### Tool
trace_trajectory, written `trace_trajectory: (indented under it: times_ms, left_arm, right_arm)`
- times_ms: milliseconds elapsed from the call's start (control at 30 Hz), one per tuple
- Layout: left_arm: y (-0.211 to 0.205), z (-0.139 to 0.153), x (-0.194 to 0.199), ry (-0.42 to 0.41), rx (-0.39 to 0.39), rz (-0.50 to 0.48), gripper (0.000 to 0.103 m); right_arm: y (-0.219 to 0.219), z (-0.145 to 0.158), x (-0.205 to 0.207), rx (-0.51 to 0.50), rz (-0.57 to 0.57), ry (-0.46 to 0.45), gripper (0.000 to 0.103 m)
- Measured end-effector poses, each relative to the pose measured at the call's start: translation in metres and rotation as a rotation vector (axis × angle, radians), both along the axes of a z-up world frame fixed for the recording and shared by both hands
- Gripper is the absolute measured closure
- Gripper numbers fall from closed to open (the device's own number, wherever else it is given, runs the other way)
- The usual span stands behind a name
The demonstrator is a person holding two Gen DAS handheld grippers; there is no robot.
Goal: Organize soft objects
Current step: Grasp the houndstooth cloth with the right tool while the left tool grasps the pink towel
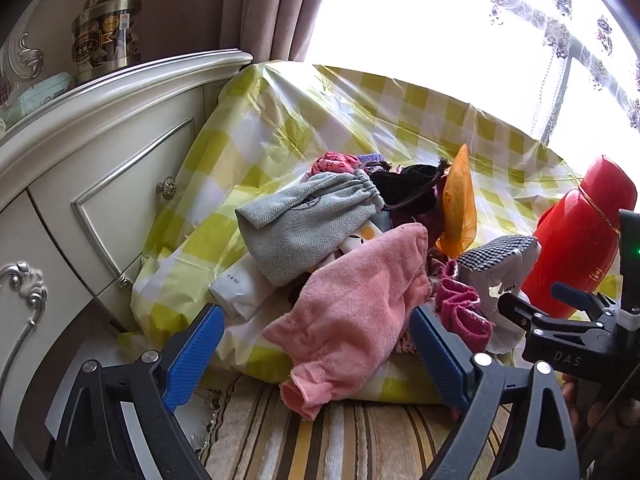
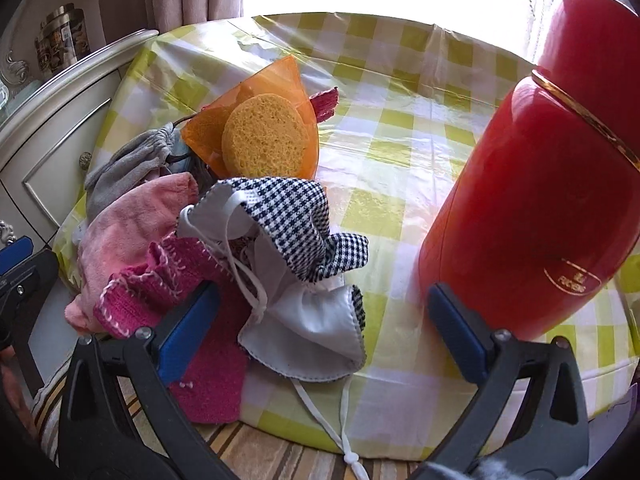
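A heap of soft things lies on the yellow-checked table cover [image 1: 400,112]. In it are a grey drawstring pouch [image 1: 308,220], a pink towel [image 1: 360,308], a black pouch [image 1: 408,188], a magenta knitted cloth [image 2: 180,280], a black-and-white checked mask [image 2: 292,216] and an orange net bag [image 2: 280,84] holding a yellow sponge [image 2: 264,140]. My left gripper [image 1: 316,356] is open, and the pink towel's near end lies between its blue pads without touching them. My right gripper [image 2: 324,334] is open over the mask's white lining, its left finger [image 2: 188,332] above the magenta cloth.
A tall red flask [image 2: 540,160] stands on the table just right of my right gripper. A cream cabinet [image 1: 100,180] with tins [image 1: 106,32] on top borders the table's left side. A white packet [image 1: 240,288] lies under the heap. Striped fabric [image 1: 320,440] lies below the table's near edge.
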State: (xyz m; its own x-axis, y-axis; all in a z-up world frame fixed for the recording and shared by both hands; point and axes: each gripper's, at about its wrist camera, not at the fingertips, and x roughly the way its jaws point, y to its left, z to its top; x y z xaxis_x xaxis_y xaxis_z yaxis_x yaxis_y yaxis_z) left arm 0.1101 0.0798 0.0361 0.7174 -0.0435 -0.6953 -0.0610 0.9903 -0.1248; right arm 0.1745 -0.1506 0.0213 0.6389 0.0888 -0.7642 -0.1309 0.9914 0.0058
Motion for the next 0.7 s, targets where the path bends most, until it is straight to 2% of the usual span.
trace_trajectory:
  times_ms: [200,233,267,300,333,367,467,500,567,633,700]
  left_arm:
    - [0.009,-0.020,0.025,0.095,-0.104,-0.053,0.015]
    - [0.007,-0.024,0.026,0.109,-0.104,-0.065,0.015]
    - [0.004,-0.028,0.028,0.122,-0.098,-0.077,0.015]
    - [0.001,-0.032,0.030,0.133,-0.094,-0.089,0.015]
    - [-0.002,-0.036,0.032,0.146,-0.095,-0.102,0.015]
    - [-0.005,-0.038,0.033,0.156,-0.097,-0.114,0.023]
    - [-0.016,-0.041,0.038,0.175,-0.084,-0.144,0.047]
    - [-0.019,-0.042,0.039,0.179,-0.075,-0.151,0.051]
    - [-0.025,-0.043,0.040,0.182,-0.071,-0.164,0.078]
    - [-0.030,-0.038,0.036,0.159,-0.062,-0.167,0.086]
    - [-0.031,-0.031,0.030,0.123,-0.053,-0.159,0.088]
  right_arm:
    - [0.006,-0.013,0.026,-0.027,0.000,0.026,0.002]
    - [0.007,-0.016,0.028,-0.036,0.005,0.033,0.009]
    - [0.008,-0.019,0.030,-0.046,0.010,0.046,0.025]
    - [0.008,-0.023,0.033,-0.051,0.011,0.069,0.033]
    - [0.008,-0.027,0.035,-0.044,0.009,0.095,0.053]
    - [0.006,-0.031,0.036,-0.036,0.001,0.115,0.069]
    - [-0.002,-0.029,0.030,-0.023,-0.022,0.108,0.082]
    - [-0.004,-0.026,0.027,-0.021,-0.027,0.101,0.083]
    - [-0.008,-0.021,0.017,-0.011,-0.035,0.087,0.085]
    - [-0.013,-0.015,0.005,0.004,-0.040,0.070,0.086]
    - [-0.020,-0.008,-0.009,0.023,-0.050,0.042,0.086]
